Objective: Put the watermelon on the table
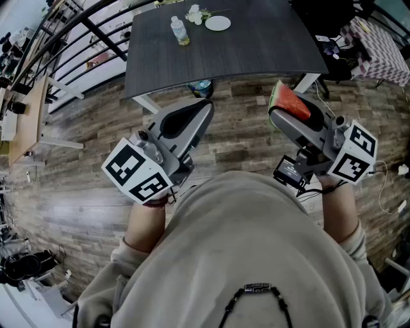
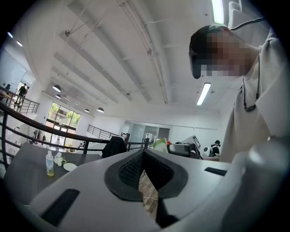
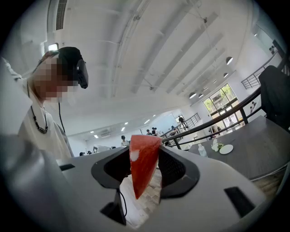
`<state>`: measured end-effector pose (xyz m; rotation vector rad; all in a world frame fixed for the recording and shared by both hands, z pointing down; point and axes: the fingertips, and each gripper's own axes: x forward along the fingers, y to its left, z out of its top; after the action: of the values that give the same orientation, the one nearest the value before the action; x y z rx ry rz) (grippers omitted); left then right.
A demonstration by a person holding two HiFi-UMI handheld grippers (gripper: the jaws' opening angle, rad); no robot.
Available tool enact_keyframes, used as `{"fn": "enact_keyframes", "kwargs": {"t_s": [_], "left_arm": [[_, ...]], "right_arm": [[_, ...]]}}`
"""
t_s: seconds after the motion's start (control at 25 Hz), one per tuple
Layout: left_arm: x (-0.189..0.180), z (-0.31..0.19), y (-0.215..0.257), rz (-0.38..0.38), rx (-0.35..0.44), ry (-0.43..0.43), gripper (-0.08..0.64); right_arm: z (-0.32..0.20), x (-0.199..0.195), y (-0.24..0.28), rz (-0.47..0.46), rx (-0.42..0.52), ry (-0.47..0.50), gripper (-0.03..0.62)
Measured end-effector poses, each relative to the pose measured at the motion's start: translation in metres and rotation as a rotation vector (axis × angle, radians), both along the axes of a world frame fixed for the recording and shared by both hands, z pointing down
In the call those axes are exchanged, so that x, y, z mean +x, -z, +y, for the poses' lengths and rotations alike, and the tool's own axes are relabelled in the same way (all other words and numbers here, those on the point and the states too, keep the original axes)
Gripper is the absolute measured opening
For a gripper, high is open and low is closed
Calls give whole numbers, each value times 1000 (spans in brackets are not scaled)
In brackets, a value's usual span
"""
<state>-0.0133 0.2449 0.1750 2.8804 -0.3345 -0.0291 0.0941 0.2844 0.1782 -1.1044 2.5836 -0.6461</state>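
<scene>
my right gripper point(image 3: 145, 159) has its jaws clamped on the watermelon point(image 3: 142, 167), a red wedge standing point down between the dark pads point(image 3: 176, 171), with a green rind along one edge in the head view

my left gripper point(image 2: 144, 157) has its jaws closed tip to tip with nothing between them; only a sliver of the wooden floor point(image 1: 77, 192) shows through the slit lower down

i hold both grippers level and side by side in front of my chest, over the floor, pointing toward the dark table point(image 1: 256, 51)

the watermelon is off the table, in the air just short of its near edge

on the far part of the tabletop stand a clear bottle point(image 1: 180, 31) and a white plate point(image 1: 218, 23), with a small pale cluster point(image 1: 195, 14) between them that i cannot make out
</scene>
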Motion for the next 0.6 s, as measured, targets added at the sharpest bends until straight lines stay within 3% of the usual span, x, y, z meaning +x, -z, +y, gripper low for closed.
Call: {"fn": "enact_keyframes", "kwargs": {"t_s": [0.24, 0.6], "left_arm": [[5, 2, -3, -16, -6, -17, 6], [20, 8, -16, -60, -34, -53, 6]], "right_arm": [[0, 1, -4, 33, -5, -9, 199], [8, 20, -5, -52, -12, -23, 199]]}}
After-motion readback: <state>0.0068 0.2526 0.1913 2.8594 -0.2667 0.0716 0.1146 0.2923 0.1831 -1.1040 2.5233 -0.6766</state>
